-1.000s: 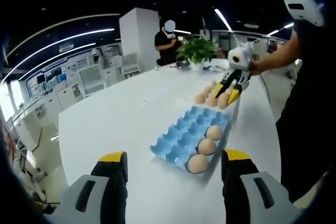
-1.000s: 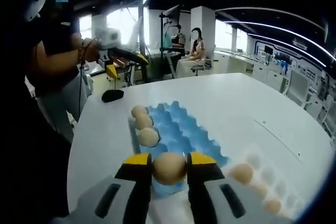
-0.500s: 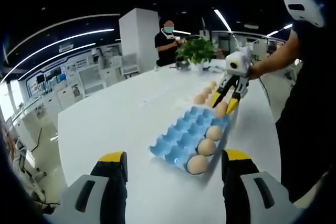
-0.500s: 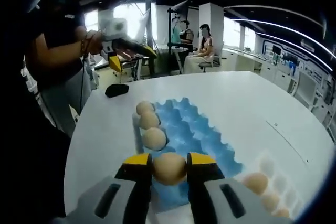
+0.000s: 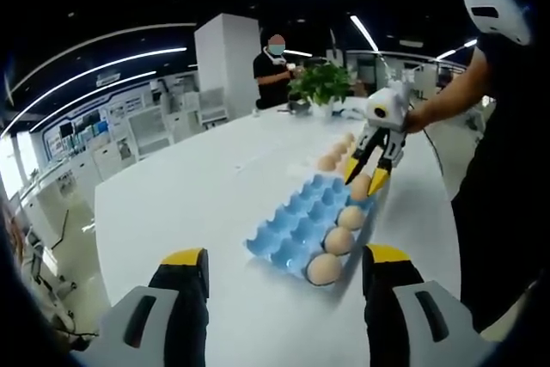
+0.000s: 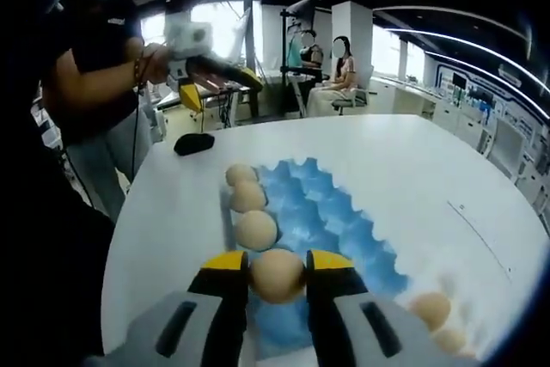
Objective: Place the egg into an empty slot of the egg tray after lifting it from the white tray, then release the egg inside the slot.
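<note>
Right gripper (image 6: 277, 274), clenched on the egg (image 6: 277, 275), has descended toward the egg tray (image 6: 331, 217), probably its fourth slot; left gripper (image 5: 279, 268) idles spread.

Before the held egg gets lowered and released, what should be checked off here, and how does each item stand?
1. Egg clamped between the right gripper jaws: ok.
2. Gripper positioned over the blue egg tray: ok.
3. Empty slots available beside the row of three eggs: ok.
4. Held egg centred over one slot: cannot tell.
5. Left gripper open and clear of the tray: ok.
6. Egg seated in a slot, ready for release: not ok.
</note>
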Demonstrator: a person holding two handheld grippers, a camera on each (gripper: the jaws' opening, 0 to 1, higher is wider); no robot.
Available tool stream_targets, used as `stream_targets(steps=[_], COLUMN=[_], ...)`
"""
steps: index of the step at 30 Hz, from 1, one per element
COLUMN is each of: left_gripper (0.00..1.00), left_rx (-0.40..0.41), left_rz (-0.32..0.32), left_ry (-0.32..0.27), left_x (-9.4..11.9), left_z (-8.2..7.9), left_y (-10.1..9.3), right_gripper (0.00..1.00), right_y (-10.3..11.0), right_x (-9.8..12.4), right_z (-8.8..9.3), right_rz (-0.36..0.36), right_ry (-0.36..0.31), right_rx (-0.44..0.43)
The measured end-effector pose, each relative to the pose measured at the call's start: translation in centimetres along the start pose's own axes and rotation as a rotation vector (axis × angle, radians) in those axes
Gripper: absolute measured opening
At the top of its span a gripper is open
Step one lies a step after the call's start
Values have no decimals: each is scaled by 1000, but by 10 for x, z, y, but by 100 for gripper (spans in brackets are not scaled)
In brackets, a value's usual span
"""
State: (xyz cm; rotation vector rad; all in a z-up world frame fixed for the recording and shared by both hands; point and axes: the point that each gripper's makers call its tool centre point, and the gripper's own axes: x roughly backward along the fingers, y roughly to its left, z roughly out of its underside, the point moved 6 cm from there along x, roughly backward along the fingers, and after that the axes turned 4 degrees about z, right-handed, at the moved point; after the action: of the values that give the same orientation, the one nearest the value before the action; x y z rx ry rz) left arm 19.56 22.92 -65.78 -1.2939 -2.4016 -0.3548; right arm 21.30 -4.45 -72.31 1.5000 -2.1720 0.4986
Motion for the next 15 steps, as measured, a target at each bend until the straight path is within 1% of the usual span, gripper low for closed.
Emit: stream_targets(steps=[15], left_gripper=[73], left_rx=[-2], left_rz=[4], left_ry=[0], left_x=[0], left_z=[-1], left_y=[1], right_gripper=[26], right_y=[-1], right_x=[-11], right_z=[3], right_rz=[-19], right_ry=[29], right_rx=[11])
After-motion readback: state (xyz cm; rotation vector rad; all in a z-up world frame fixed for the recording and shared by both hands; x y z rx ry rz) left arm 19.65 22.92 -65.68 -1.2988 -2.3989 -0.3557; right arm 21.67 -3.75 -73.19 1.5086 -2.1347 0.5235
